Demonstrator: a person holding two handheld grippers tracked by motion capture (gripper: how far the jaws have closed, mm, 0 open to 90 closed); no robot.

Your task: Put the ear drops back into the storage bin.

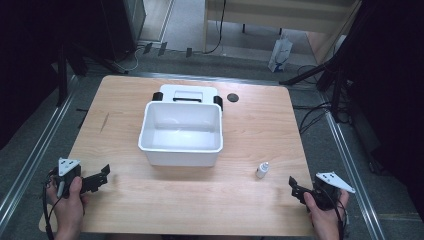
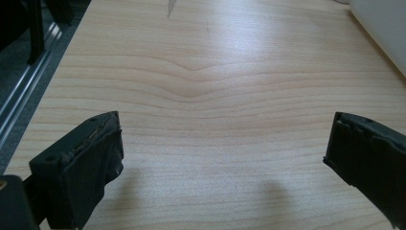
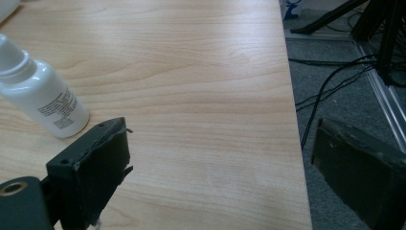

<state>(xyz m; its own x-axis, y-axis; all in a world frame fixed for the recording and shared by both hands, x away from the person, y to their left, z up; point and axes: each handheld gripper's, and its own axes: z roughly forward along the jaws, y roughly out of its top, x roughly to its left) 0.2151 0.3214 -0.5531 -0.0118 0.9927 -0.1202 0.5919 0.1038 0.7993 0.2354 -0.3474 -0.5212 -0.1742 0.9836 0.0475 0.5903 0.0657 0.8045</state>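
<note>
A white plastic bin (image 1: 180, 150) stands empty in the middle of the wooden table (image 1: 150, 205), and its corner shows in the left gripper view (image 2: 385, 33). Its white lid (image 1: 188, 93) lies flat just behind it. A small white bottle (image 1: 262, 170) with a printed label stands upright to the right of the bin, close by the left jaw in the right gripper view (image 3: 45, 98). My left gripper (image 1: 103, 176) rests open at the table's front left, over bare wood (image 2: 222, 139). At the front right corner my right gripper (image 1: 294, 188) is open with nothing in it (image 3: 220, 143), one jaw past the table's edge.
A small black round disc (image 1: 232, 97) lies on the table right of the lid. Metal rails (image 1: 350, 165) run along both sides of the table. Cables (image 3: 335, 81) and stand legs lie on the grey floor to the right.
</note>
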